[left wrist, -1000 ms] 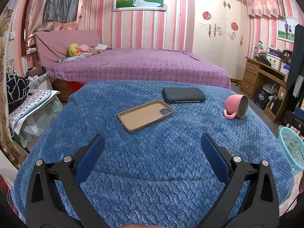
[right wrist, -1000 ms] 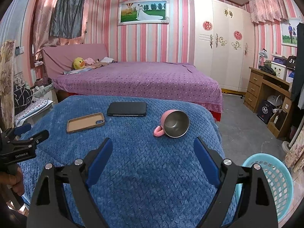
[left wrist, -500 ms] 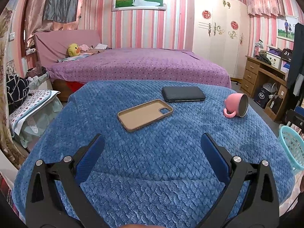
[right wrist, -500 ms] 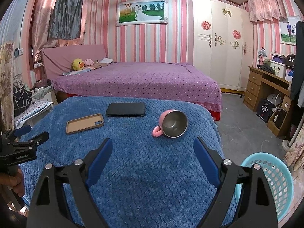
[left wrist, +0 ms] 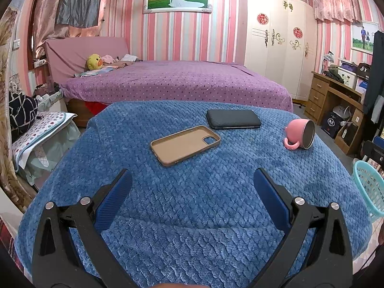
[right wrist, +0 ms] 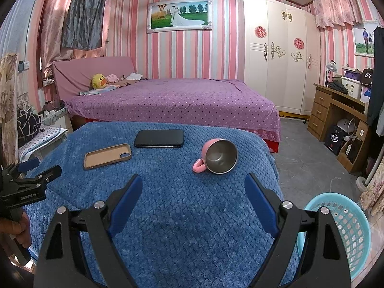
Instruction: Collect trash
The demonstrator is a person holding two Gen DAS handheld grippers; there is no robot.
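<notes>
a pink cup point(right wrist: 219, 156) is seen tipped on its side on the blue-covered surface point(right wrist: 168, 216), its steel inside empty. the part of the teal basket point(right wrist: 345, 225) on the floor at near right that shows is seen empty. both the left tool point(left wrist: 192, 187) and the right tool point(right wrist: 193, 189) are held apart, with nothing gripped.

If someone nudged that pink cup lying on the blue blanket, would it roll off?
Probably not far. The pink cup lies on its side, so its round body could roll, but its handle rests against the blue blanket and would likely stop it. The plush, bumpy blanket should slow it too. Its metal-looking inside suggests it is stiff, not fragile.
</notes>
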